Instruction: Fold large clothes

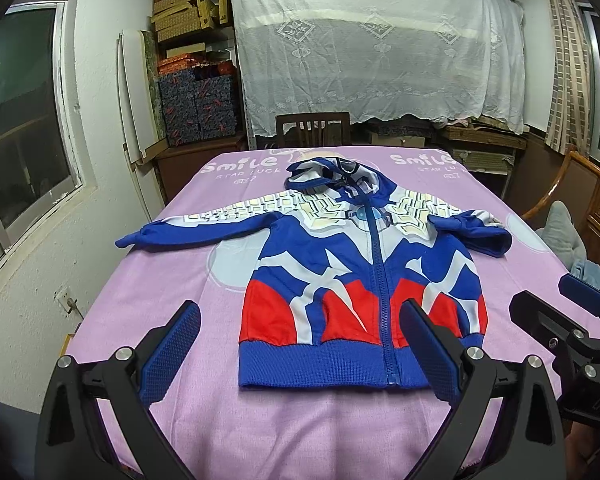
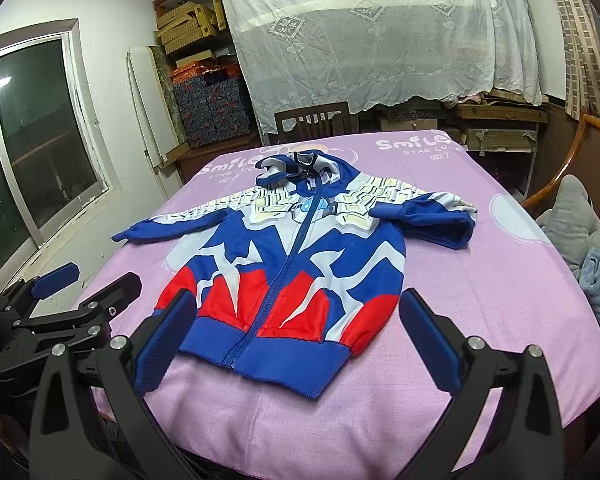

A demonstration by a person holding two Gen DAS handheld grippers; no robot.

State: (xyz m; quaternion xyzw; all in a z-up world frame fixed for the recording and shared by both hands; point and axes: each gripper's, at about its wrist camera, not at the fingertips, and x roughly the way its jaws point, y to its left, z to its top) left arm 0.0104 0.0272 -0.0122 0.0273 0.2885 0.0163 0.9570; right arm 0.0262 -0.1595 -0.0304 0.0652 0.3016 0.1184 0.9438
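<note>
Pink-sheeted table (image 1: pixel 148 300) bears the zipped hooded jacket (image 1: pixel 360 280) flat, just ahead of left gripper (image 1: pixel 300 344) and right gripper (image 2: pixel 296 340), both wide open, empty; folding unstarted, sleeve grasp judged next.

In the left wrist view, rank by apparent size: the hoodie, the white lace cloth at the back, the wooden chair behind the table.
1. White lace cloth: fills most of the back wall.
2. Hoodie: smaller, though it is much nearer the camera.
3. Wooden chair: only its backrest shows, clearly smallest.
</note>
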